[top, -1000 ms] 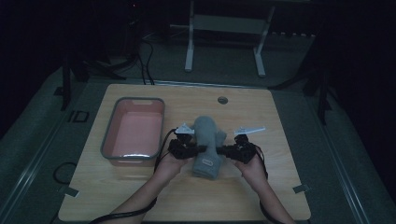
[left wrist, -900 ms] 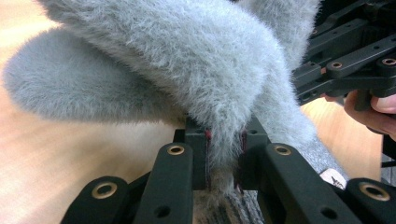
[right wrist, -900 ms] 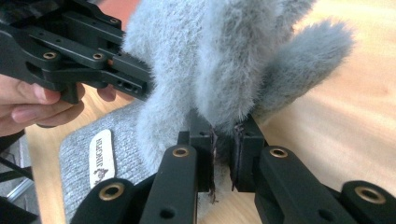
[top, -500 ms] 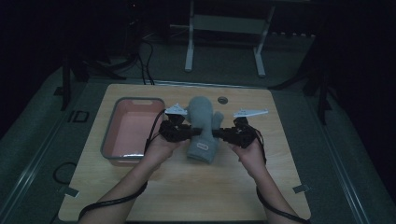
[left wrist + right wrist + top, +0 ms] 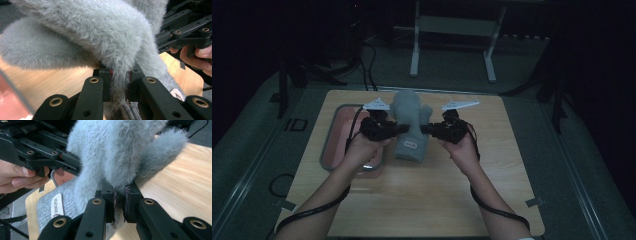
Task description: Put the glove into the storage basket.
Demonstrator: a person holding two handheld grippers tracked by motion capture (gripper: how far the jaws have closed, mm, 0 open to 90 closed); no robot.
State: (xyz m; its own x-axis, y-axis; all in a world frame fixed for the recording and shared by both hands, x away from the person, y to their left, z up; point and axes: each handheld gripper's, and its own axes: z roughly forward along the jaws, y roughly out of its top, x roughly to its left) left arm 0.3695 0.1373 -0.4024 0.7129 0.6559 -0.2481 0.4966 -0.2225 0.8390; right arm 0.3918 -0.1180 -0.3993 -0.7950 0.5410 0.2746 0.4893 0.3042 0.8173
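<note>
Here the tray [image 5: 332,150], a shallow pink bin with a grey rim, sits at the left edge of the counter [image 5: 422,200], partly under the person's left hand [image 5: 362,150]. Next to the right, the left hand-held gripper [image 5: 388,129] is clenched on the mitten [image 5: 411,125]: in the left gripper view its red-lined pads pinch a fold of grey fur [image 5: 120,82] tight between them. The mitten hangs between the two hands, lifted off the counter, its long axis running away from the person, rounded fingertip end far, ribbed cuff near and drooping toward the wood. It lies straight inward from each hand-held gripper, to the right of the left one and to the left of the right one, so neither hand is nearer; both grip it at about mid-length, on opposite side edges. The right hand-held gripper [image 5: 433,130] is likewise clamped on the fur, as the right gripper view shows at its pads [image 5: 120,200].

The mitten is fluffy, pale grey and long-piled, with a thumb lobe on the right side in the high view and a knitted cuff carrying a small white label [image 5: 56,206]. Since the tray lies to the left of the mitten, a move there would probably be a joint sideways carry with the left hand leading.
</note>
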